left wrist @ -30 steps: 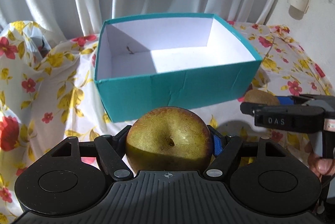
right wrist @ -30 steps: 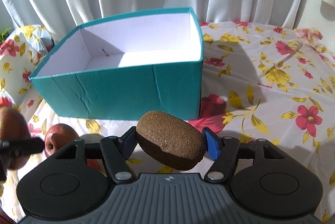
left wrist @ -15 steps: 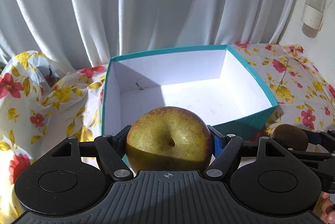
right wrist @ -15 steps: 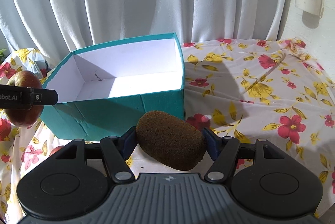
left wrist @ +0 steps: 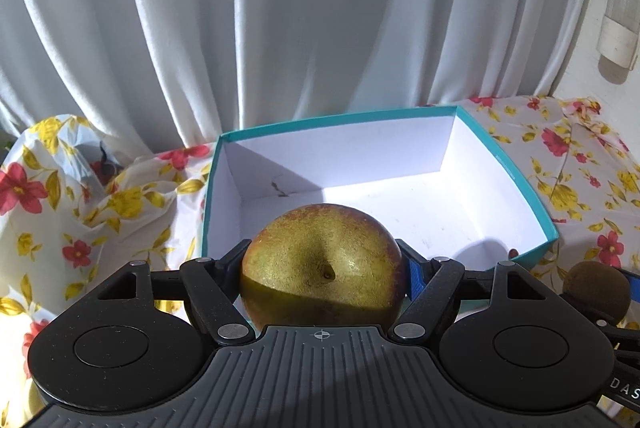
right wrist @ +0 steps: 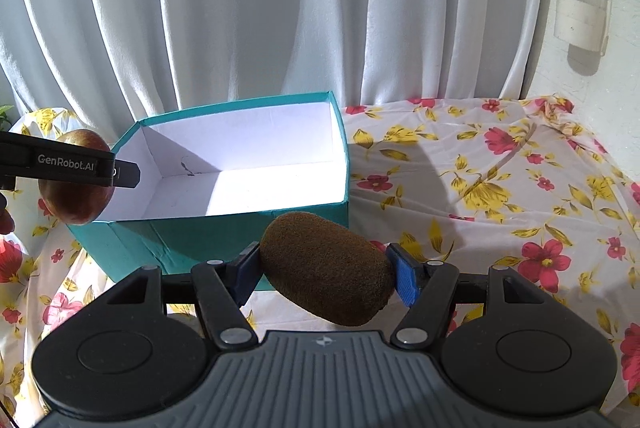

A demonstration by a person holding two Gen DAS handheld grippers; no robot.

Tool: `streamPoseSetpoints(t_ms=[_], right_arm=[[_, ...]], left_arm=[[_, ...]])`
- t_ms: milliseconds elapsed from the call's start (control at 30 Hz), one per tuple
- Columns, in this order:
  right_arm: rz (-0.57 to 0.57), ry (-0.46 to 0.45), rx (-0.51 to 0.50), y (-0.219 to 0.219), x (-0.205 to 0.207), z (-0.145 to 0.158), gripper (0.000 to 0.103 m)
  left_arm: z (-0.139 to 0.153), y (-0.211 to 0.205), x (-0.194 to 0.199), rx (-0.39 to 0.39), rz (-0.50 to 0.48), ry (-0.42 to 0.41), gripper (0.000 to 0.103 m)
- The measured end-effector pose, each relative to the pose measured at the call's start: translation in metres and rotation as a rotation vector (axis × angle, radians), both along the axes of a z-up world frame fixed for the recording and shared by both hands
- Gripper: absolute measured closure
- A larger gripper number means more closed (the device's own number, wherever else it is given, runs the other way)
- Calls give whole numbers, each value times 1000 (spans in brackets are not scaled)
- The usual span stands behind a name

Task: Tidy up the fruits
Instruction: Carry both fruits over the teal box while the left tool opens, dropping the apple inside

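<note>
Left gripper (left wrist: pixel 322 264) clamps apple (left wrist: pixel 322 266) at teal box (left wrist: pixel 536 203) rim, nearer; right gripper (right wrist: pixel 326 268) clamps kiwi (right wrist: pixel 326 268) crosswise, short of box.

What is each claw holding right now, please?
Left claw: closed on the apple.
Right claw: closed on the kiwi.

Each gripper, left (left wrist: pixel 322 268) and right (right wrist: pixel 324 270), is built from black plastic with a ribbed grey base, round side discs, silver screws and blue finger pads (right wrist: pixel 406 278). "GenRobot.AI" is printed in white on one finger (right wrist: pixel 68 163).
</note>
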State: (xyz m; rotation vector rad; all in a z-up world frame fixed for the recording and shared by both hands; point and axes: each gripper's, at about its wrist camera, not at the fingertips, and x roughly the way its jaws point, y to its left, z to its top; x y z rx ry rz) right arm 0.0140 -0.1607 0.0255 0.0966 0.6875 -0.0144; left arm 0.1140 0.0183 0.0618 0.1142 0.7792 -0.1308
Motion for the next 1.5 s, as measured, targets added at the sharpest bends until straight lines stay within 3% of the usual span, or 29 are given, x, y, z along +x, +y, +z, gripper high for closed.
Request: streamPoseSetpoints(t_ms=[333,833,900,1033,1167,1500], right_arm=[[-25,-21,-10,-4,-4,7,36],[-57,-44,-10,-7,-4,8,36],[-55,-44,-12,-6,-2,8,36],[-51,-47,-14,-5,1,9,36],[-51,-52,-16,-4,4,10,36],[-30,-59,-22,-1,11,10,36]], left_arm=[[-8,-5,24,10,32,10,25],[-70,-1,80,58,106,144,25],[-74,-6,82,101,104,141,25],[-79,-7,89,70,98,189,25],[-81,-11,91,100,103,195,25],[-86,-7,95,80,121,282,25]])
